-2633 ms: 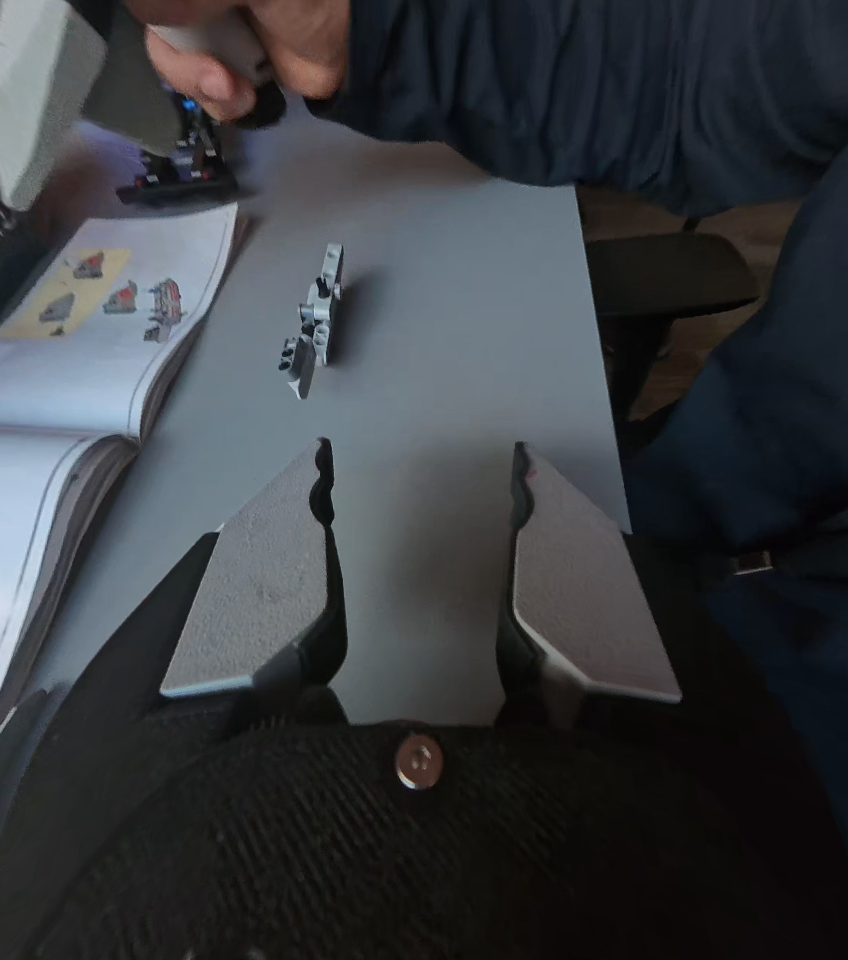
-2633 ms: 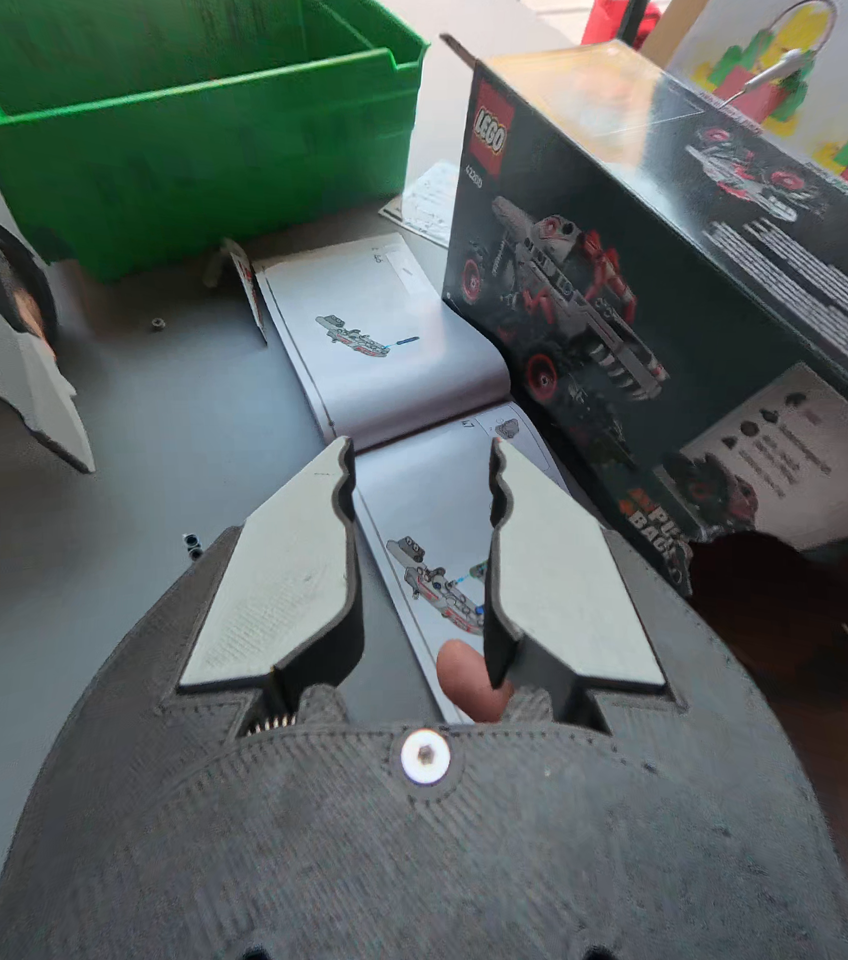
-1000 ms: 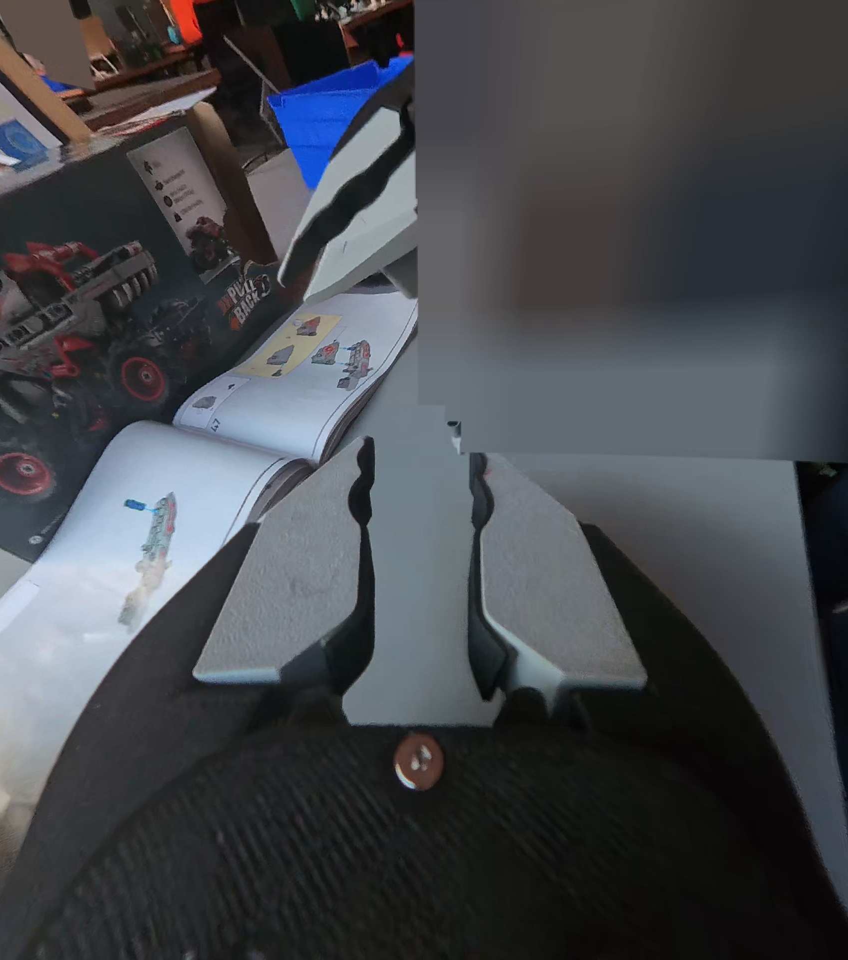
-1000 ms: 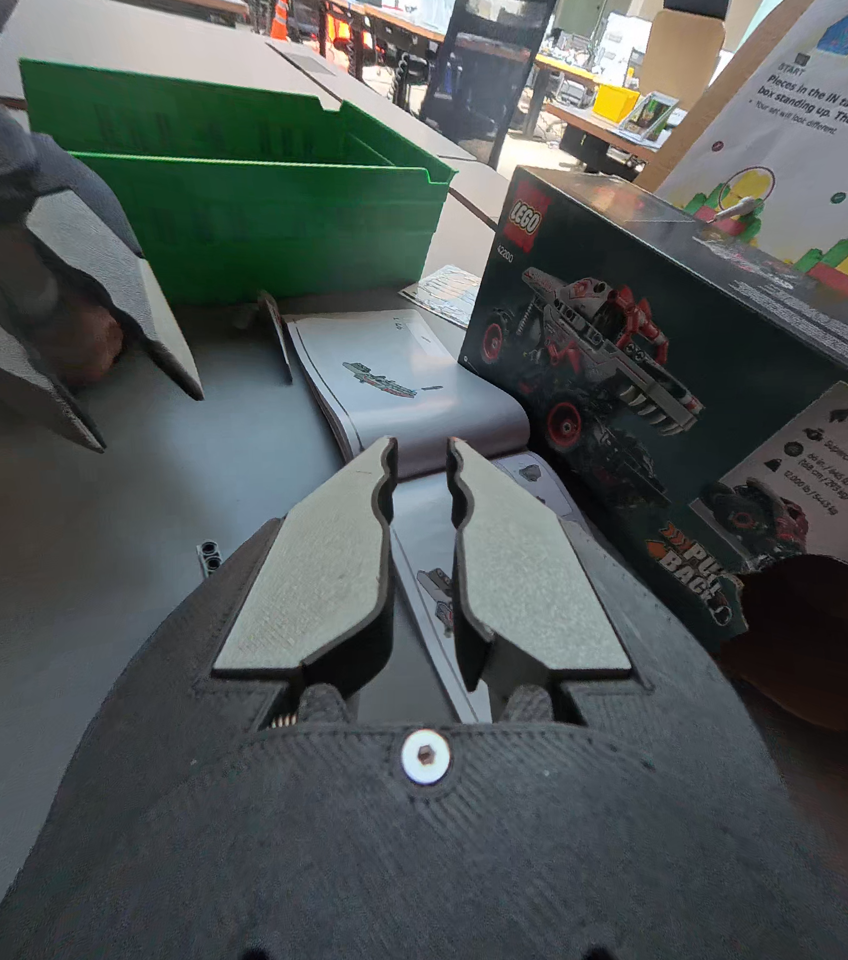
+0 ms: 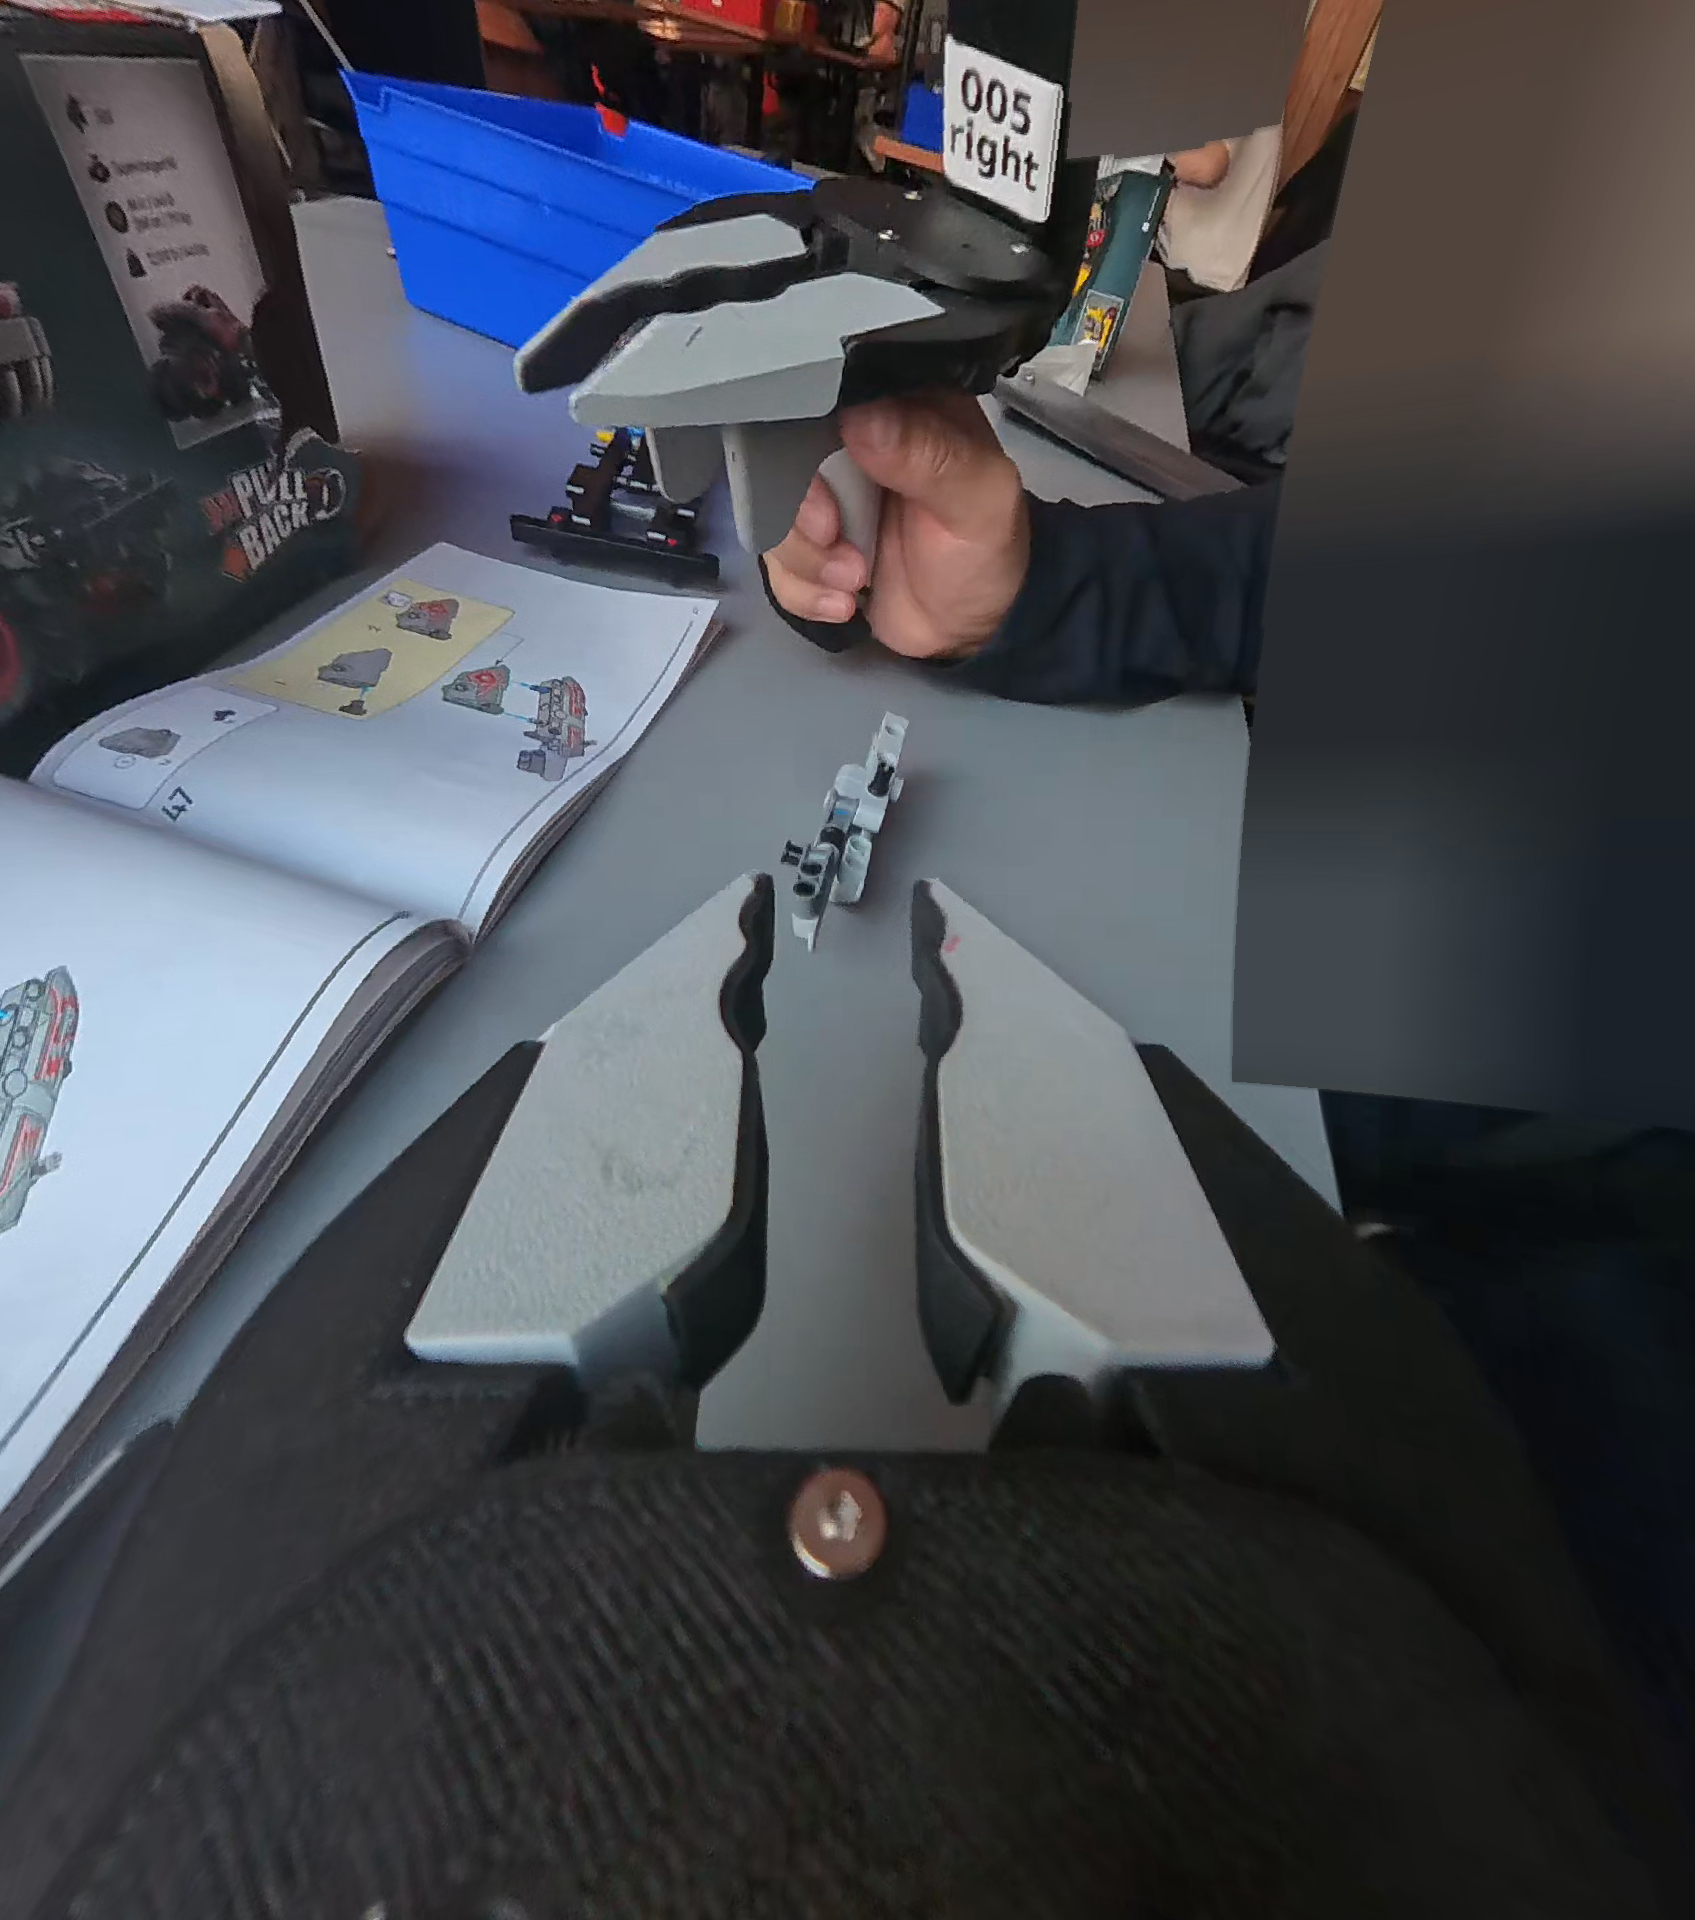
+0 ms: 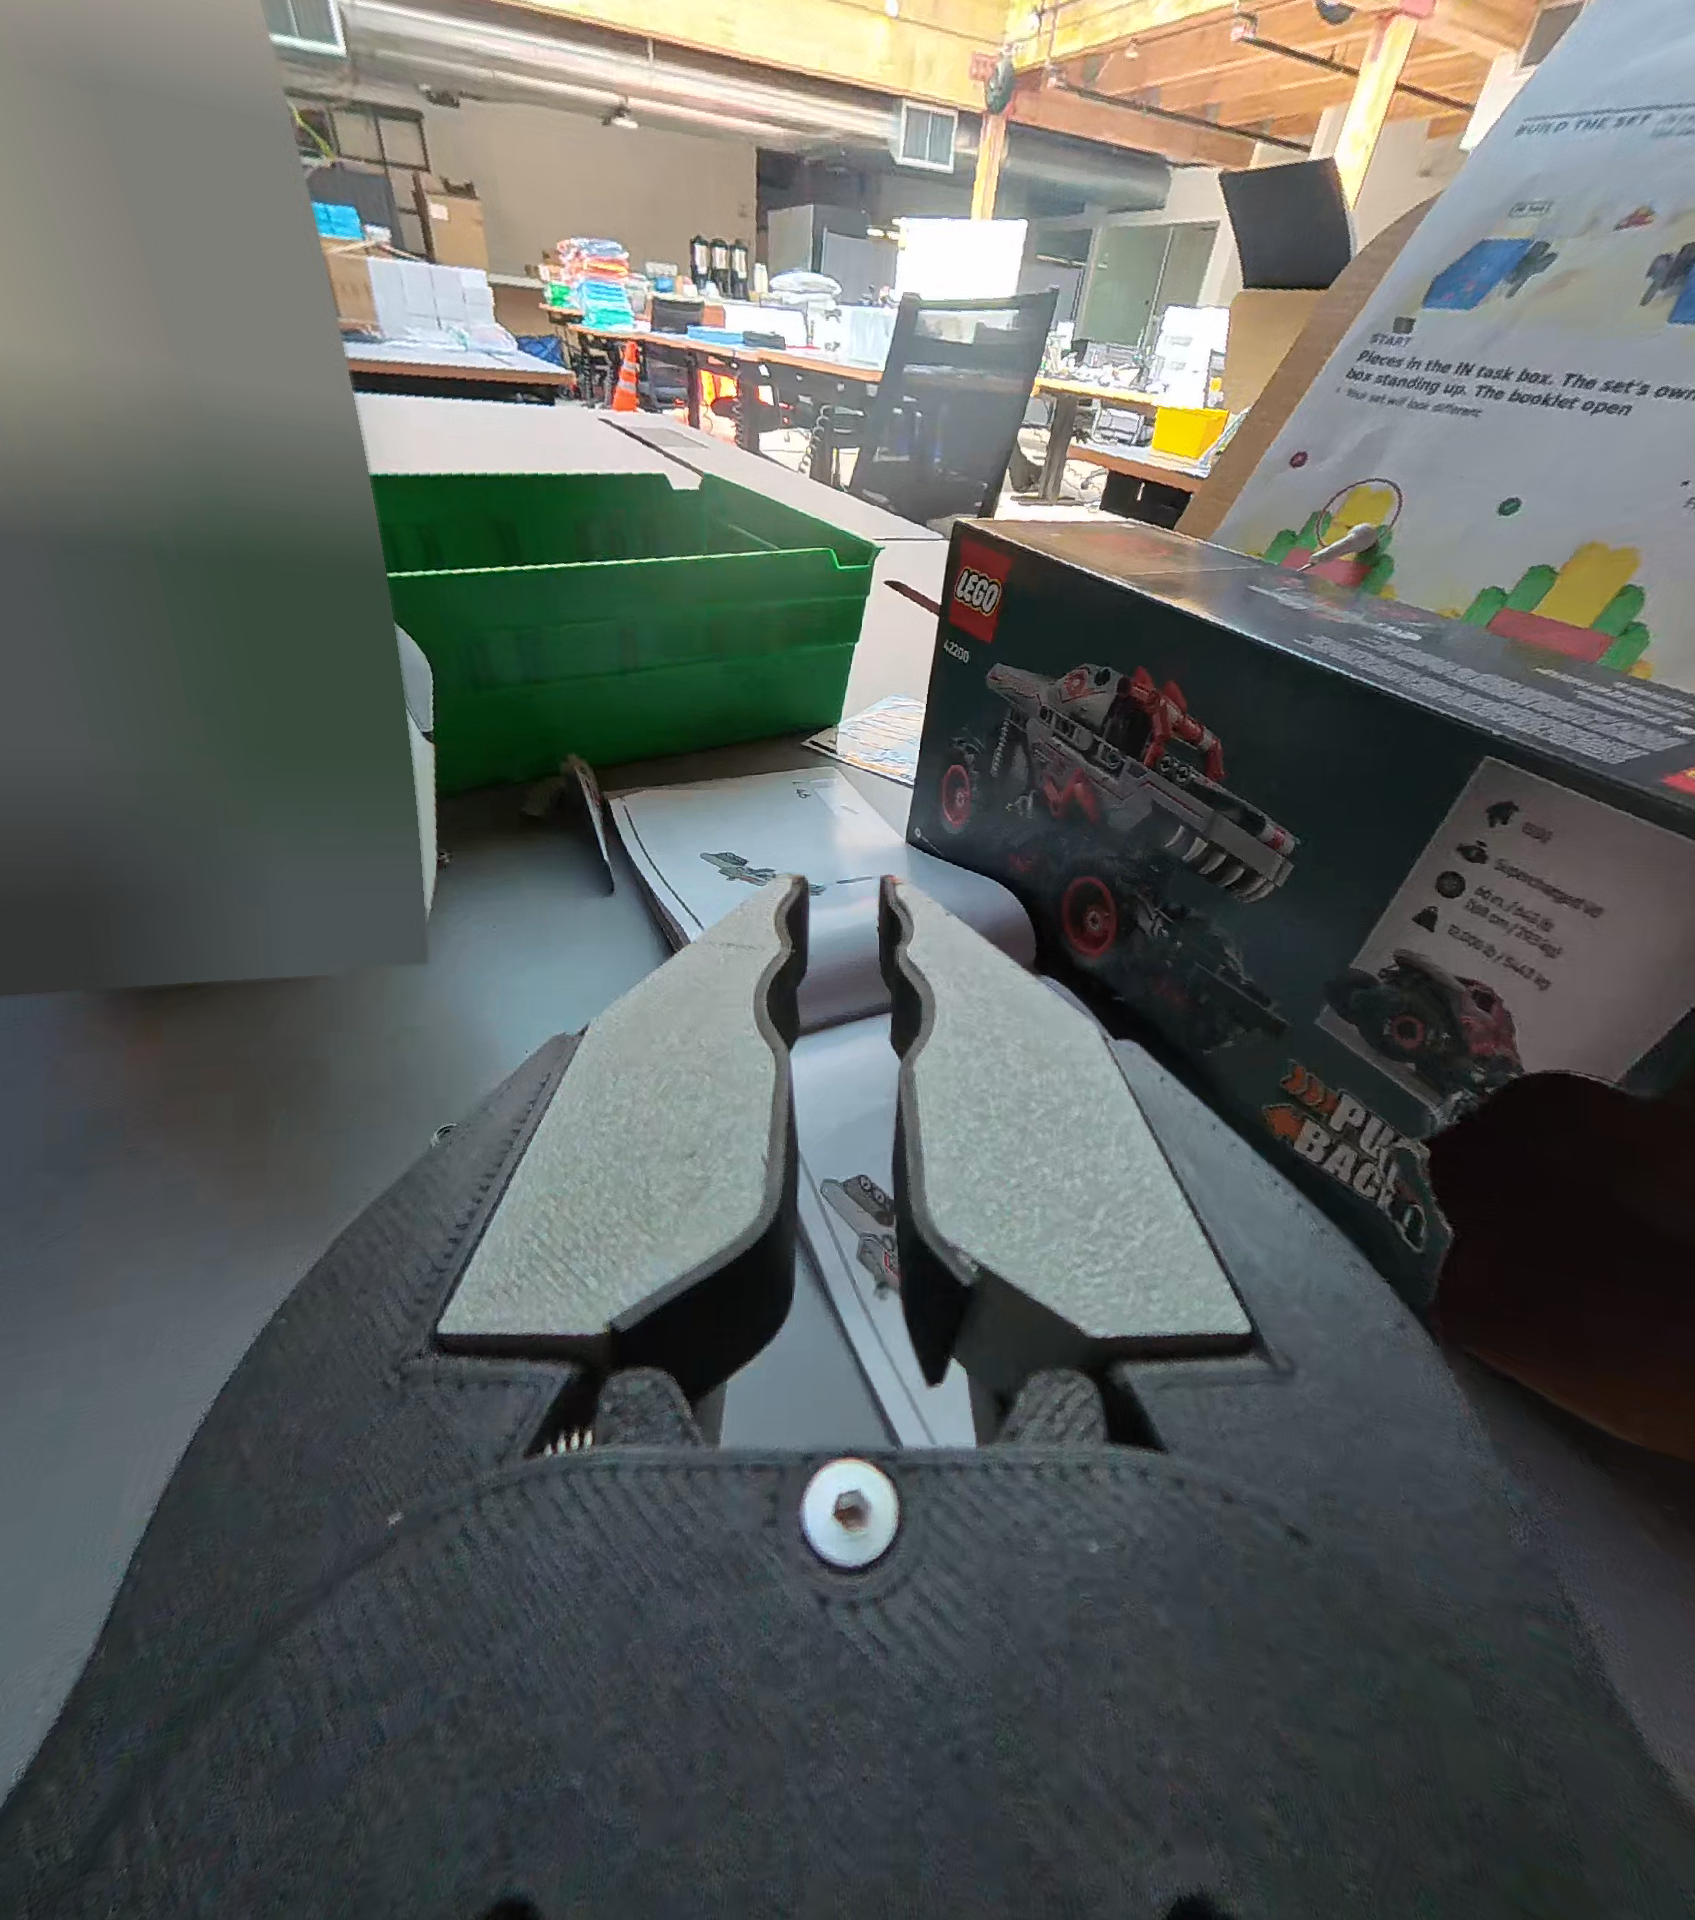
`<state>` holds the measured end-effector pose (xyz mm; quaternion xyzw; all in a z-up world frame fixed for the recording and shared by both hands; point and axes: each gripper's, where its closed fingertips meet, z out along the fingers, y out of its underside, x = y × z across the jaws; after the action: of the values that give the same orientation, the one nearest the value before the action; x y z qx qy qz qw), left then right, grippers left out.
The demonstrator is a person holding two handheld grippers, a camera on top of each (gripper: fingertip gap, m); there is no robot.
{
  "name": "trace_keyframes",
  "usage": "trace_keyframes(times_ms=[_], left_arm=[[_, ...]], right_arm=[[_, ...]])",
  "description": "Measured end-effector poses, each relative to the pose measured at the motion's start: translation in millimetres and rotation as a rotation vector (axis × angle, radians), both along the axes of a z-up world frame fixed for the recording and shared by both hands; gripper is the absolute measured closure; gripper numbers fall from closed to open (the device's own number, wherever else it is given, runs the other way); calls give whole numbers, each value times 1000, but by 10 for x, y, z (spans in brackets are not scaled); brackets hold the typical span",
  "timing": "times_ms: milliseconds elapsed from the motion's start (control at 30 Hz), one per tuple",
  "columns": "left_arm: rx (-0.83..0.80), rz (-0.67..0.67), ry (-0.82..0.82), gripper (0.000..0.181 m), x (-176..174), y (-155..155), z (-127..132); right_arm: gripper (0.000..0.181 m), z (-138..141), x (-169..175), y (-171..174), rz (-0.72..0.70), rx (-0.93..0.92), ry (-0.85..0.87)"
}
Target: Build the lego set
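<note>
My left gripper [image 5: 841,914] was part open and empty, with the small grey piece [image 5: 845,826] lying flat on the table [image 5: 1051,831] just ahead of its tips, right of the open booklet [image 5: 323,790]. Piece looked light, stiff plastic with pins sticking out, likely to skid, so I'd pinch its long flat sides mid-length. My right gripper [image 6: 843,914] hung narrow and empty over the booklet.

Black ribbed left gripper [image 5: 841,914] with grey fingers [image 5: 614,1143], silver screw [image 5: 837,1523].
</note>
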<state>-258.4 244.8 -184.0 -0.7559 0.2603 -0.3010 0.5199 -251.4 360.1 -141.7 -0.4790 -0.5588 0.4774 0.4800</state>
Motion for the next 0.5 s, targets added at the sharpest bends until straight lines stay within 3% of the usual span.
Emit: trace_keyframes(times_ms=[233,500], left_arm=[[47,48,51,147,-32,98,2],[52,33,148,136,-27,41,-88]], right_arm=[[165,-17,-20,-18,51,-48,-16],[161,-232,-131,-217,159,10,-113]])
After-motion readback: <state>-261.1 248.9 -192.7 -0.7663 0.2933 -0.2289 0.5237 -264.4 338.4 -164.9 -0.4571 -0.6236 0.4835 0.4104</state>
